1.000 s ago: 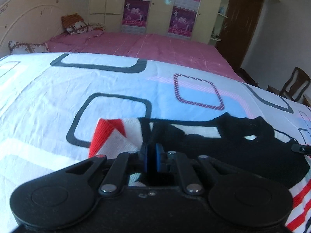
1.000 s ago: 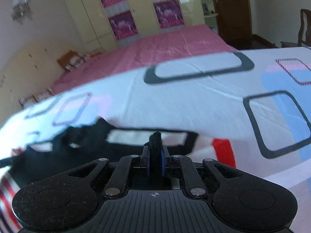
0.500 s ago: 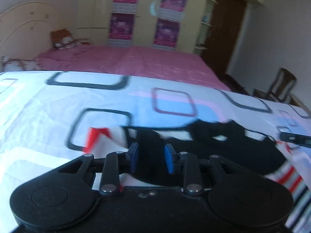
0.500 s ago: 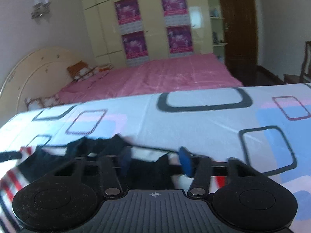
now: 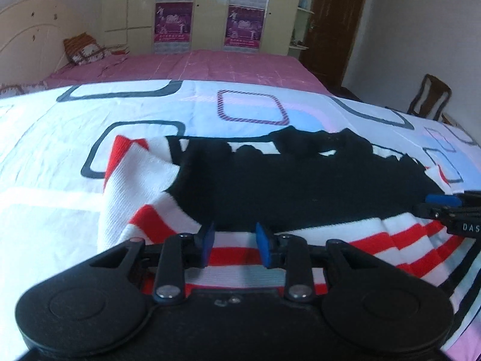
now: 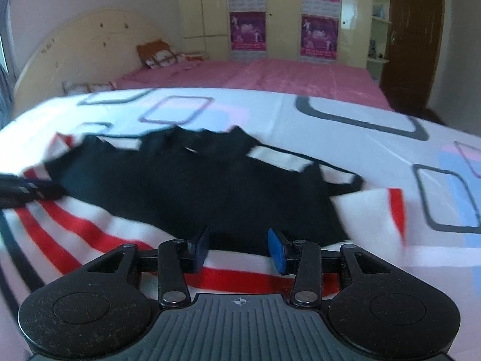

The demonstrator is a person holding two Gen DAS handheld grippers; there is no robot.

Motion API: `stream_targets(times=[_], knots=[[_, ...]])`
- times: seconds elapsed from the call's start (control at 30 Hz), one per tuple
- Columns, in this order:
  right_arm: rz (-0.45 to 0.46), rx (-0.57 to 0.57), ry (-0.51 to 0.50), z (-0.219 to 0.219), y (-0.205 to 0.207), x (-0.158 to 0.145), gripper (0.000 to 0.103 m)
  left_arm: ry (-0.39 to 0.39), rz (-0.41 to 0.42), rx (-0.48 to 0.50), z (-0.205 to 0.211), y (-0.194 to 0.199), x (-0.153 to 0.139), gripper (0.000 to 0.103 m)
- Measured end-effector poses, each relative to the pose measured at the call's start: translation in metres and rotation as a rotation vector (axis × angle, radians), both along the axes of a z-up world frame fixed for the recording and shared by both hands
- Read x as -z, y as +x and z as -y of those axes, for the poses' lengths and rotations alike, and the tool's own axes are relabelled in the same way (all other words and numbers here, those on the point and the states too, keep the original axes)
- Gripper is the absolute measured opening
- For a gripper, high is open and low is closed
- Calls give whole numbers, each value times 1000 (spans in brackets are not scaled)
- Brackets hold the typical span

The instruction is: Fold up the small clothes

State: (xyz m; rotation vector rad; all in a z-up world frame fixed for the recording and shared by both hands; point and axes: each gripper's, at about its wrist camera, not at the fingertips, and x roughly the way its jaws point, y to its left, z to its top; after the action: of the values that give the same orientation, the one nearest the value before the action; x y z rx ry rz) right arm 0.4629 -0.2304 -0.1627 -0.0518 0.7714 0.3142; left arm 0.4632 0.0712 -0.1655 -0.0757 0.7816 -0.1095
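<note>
A small knit garment, black on top with red and white stripes below, lies spread on the patterned white sheet. My left gripper hovers over the striped near part with its jaws opening; nothing is pinched between the blue pads. The right gripper's tip shows at the garment's right edge. In the right wrist view the same garment lies ahead. My right gripper stands open over the stripes, and its pads grip nothing. The left gripper's tip is at the left edge.
Beyond the sheet lies a pink bedspread with pillows by a cream headboard. A wardrobe with purple posters and a brown door stand behind. A wooden chair is at the far right.
Both grippers went from shut on the garment's far black edge to open and drew back toward its near striped part. The black part now lies flat on the sheet.
</note>
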Motion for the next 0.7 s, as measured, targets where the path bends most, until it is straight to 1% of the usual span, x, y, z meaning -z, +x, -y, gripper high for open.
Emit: stream_targets(times=[0.2, 0.37, 0.6, 0.7], knots=[[-6, 46, 6, 8, -2, -2, 42, 11, -17, -20, 1, 0, -4, 32], [-2, 54, 69, 13, -14, -16, 42, 23, -40, -34, 5, 2, -8, 32], [9, 0, 95, -8, -32, -29, 42, 42, -48, -49, 12, -2, -14, 35], [8, -5, 109, -18, -36, -30, 42, 25, -37, -45, 14, -8, -21, 37]])
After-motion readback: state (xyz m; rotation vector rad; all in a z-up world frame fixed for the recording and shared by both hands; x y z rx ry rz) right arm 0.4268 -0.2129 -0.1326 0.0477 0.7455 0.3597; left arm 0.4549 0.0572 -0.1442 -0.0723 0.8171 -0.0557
